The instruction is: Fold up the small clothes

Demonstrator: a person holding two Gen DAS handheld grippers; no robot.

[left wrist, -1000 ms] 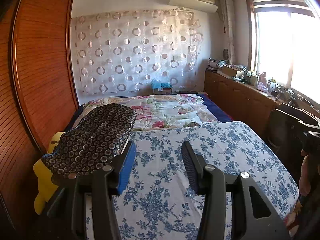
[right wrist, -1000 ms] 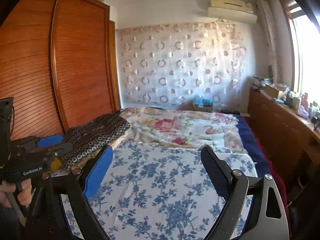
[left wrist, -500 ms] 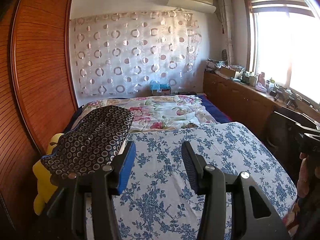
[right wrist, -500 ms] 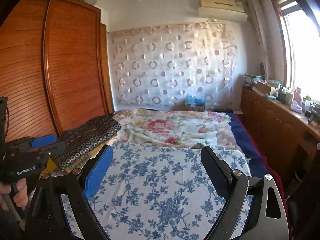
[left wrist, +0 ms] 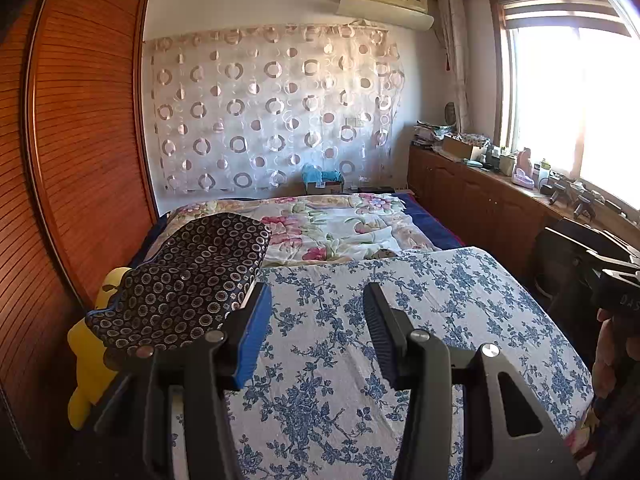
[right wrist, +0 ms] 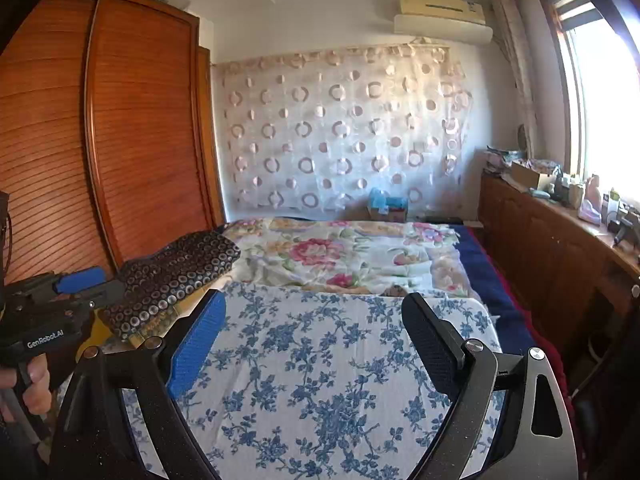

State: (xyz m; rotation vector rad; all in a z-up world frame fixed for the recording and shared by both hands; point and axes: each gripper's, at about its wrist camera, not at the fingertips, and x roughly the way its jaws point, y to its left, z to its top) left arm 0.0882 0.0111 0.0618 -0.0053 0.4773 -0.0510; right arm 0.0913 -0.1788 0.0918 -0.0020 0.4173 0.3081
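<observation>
Wardrobe (right wrist: 132, 128) top only in right view; both tools agape

Both wrist views low over bed (left wrist: 440, 300)

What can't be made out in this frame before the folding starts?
- Dark garment: near end hidden behind the left gripper in the left wrist view; its type cannot be told.
- Yellow item: mostly covered by the garment, partly in shadow.
- Right gripper: seen only at the left view's right edge, cut off.
- Counter clutter: too small and washed out by window glare.
- Bed: near edge cut off by both frames.
</observation>
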